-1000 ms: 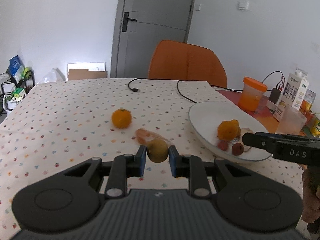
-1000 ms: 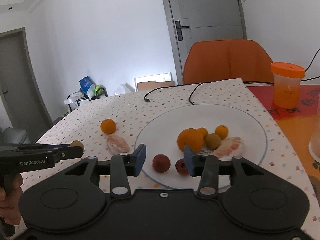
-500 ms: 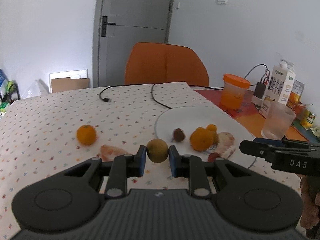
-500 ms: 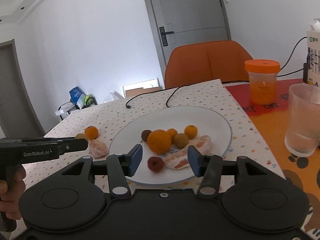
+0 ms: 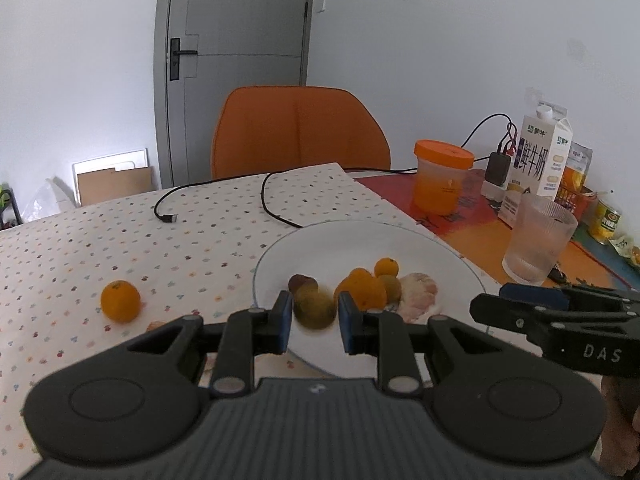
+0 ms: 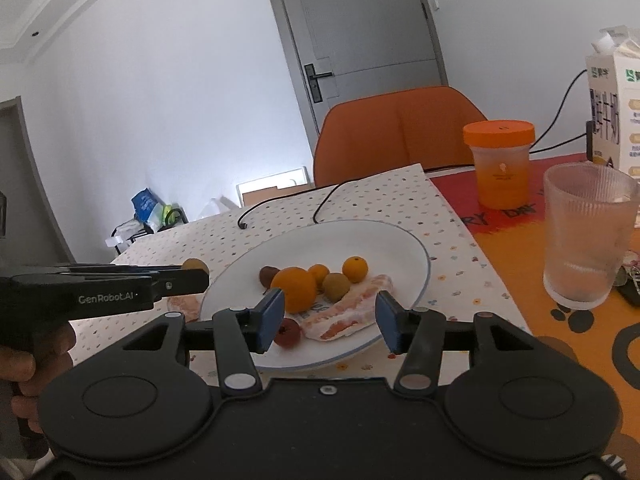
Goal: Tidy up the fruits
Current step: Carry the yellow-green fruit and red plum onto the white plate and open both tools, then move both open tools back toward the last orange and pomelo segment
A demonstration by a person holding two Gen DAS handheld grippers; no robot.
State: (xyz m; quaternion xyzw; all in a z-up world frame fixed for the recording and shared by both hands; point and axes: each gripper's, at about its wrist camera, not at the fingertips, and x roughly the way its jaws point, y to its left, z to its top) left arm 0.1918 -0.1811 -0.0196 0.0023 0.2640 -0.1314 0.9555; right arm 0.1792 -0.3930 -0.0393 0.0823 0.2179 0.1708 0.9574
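While the left gripper [image 5: 313, 322] grips the green fruit [image 5: 314, 309] above the plate [image 5: 436, 248] edge, lower over a bare spot — release gently. Right gripper [image 6: 327, 320] — jaws apart, empty; keep aside.

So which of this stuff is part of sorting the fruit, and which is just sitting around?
Job:
- green fruit in left gripper
- white plate
- orange on the cloth

Lying about:
- milk carton
- glass
- orange-lidded jar
- cable
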